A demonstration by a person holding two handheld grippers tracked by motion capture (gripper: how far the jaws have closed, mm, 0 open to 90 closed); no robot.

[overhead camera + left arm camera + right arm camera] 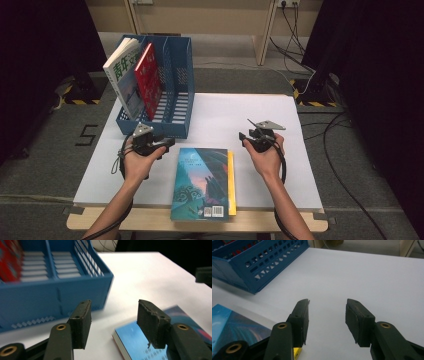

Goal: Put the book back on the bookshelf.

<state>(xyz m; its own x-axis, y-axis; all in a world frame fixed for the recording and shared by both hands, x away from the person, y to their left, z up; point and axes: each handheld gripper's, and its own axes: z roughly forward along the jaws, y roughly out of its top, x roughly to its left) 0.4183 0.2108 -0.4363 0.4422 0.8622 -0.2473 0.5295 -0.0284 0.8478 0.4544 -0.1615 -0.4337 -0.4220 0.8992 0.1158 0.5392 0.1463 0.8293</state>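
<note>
Standing at the desk's (260,107) far left corner: one blue file rack (172,95), holding two upright books, a white one (121,75) and a red one (148,80). Hovering just in front of the rack: left gripper (165,145), fingers (81,323) spread, pinching nothing, straddling the far left corner of the one blue book (202,182) lying flat. Running from near edge toward far edge: the book's long axis, spine probably on the left, though blurred. Peeking out along its right side: one yellow book (232,180) beneath. Waiting right of the book: right gripper (245,136), fingers (300,320) spread and empty. Sitting nearer: the left hand.
</note>
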